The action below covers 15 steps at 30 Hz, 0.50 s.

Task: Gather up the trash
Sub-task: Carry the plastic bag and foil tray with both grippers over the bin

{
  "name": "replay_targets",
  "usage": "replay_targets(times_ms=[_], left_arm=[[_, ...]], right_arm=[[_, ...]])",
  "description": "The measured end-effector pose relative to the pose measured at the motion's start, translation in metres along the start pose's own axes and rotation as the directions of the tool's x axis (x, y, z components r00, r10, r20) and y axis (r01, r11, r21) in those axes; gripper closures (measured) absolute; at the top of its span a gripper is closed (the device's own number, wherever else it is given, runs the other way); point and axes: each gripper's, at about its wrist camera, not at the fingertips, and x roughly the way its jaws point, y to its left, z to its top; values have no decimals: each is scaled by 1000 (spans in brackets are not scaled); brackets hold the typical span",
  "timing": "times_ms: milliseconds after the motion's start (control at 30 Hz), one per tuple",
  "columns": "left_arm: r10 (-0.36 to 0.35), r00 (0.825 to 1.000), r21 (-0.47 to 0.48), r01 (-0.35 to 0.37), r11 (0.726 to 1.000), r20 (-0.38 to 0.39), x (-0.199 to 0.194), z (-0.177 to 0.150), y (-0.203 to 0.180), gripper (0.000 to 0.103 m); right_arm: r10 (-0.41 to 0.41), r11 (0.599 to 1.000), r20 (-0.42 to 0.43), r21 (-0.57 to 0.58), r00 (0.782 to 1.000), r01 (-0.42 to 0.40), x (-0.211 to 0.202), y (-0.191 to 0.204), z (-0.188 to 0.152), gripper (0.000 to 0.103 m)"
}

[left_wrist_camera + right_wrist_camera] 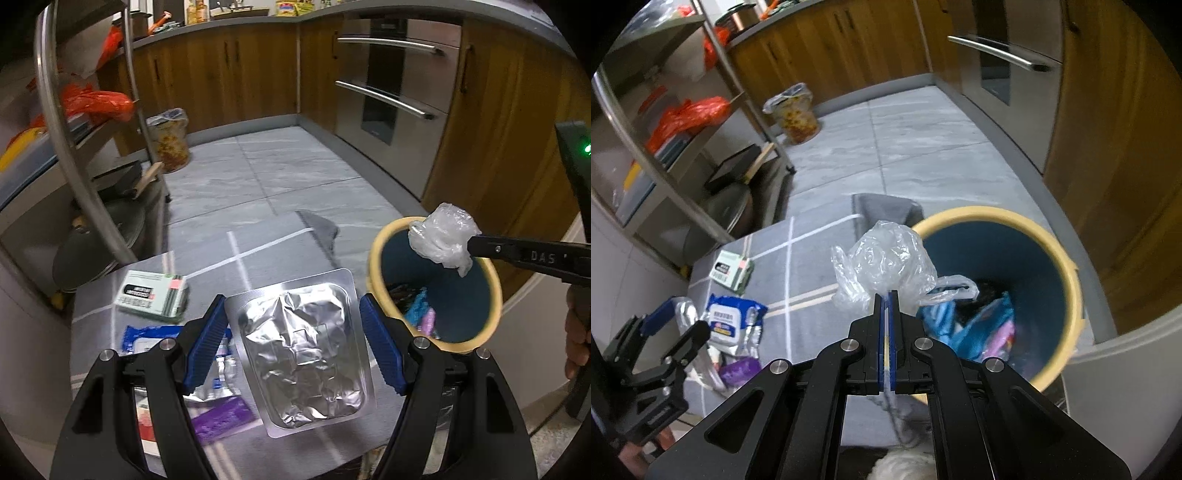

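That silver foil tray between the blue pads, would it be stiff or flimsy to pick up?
Probably flimsy: the silver foil tray is thin, its middle already crumpled, so it would likely dent under squeezing. It looks light for its size. Its flat rim seems the firmest place to pinch.

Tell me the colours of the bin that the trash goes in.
The bin has a pale yellow rim and a dark teal inside, clearest in the right wrist view.

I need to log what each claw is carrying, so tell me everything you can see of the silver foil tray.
The silver foil tray is a rounded rectangle of shiny, stiff foil with a flat rim around a crumpled, dented middle. It sits between the blue pads of the left claw, which grip its two long edges. It hangs over the grey cloth, left of the bin.
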Motion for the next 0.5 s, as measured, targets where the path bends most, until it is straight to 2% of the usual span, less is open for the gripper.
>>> replay_targets(times_ms=[367, 500], left_arm=[[-40, 999, 5, 40, 999, -18, 15, 17, -31, 31], [-68, 997, 21, 69, 997, -31, 20, 24, -46, 31]], right_arm=[[-35, 997, 17, 67, 999, 34, -8, -50, -1, 100], [-72, 994, 3, 78, 997, 71, -3, -67, -2, 100]])
